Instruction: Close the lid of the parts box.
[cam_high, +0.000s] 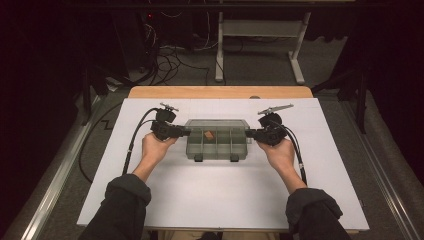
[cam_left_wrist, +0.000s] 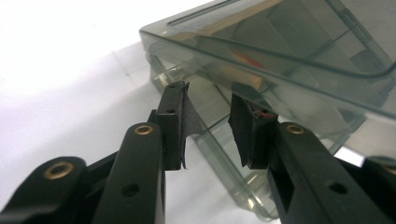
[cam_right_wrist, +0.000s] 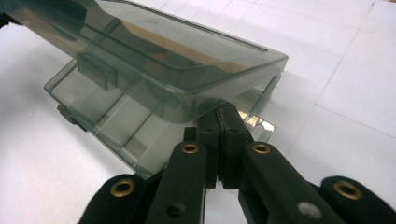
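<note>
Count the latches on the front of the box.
2: left latch and right latch, both on the near wall of the box. Others may be hidden.

You will find no legible text, label, brand, number or sign; none on the smoky plastic organiser box (cam_high: 217, 139); none on the white board (cam_high: 220, 200) beneath that box; none beside it.
</note>
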